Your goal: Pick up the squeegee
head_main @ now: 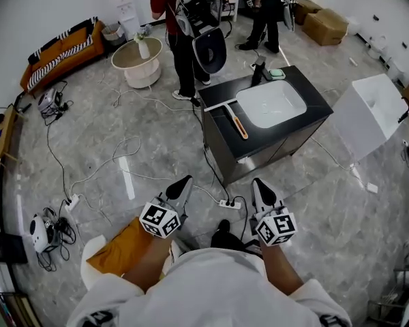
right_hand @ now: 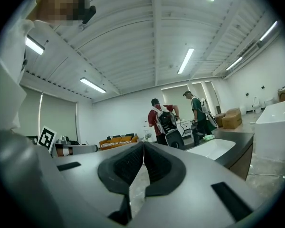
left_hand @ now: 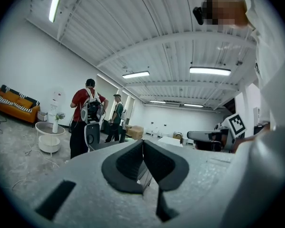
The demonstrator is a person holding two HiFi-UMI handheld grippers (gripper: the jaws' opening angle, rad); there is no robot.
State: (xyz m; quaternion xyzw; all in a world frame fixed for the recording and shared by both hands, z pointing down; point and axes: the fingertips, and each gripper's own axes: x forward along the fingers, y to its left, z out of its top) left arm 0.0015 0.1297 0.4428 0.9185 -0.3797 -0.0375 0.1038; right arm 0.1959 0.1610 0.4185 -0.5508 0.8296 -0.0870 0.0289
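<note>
The squeegee [head_main: 238, 123], with an orange handle and a pale blade, lies on the left part of the black countertop [head_main: 316, 102], beside the white basin [head_main: 271, 103]. Both grippers hang low in the head view, well short of the cabinet and over the floor. My left gripper [head_main: 185, 182] is shut with nothing in it; its pads [left_hand: 133, 163] meet in the left gripper view. My right gripper [head_main: 258, 183] is shut and empty too, pads [right_hand: 154, 164] pressed together. In the right gripper view the countertop [right_hand: 237, 144] and basin [right_hand: 212, 148] show at right; the squeegee is not visible there.
Cables and a power strip [head_main: 229, 203] run across the floor in front of the cabinet. Two people [head_main: 184, 26] stand behind it. A round white table [head_main: 138, 61], an orange sofa [head_main: 60, 50], a white tub [head_main: 371, 114] and cardboard boxes [head_main: 325, 24] stand around.
</note>
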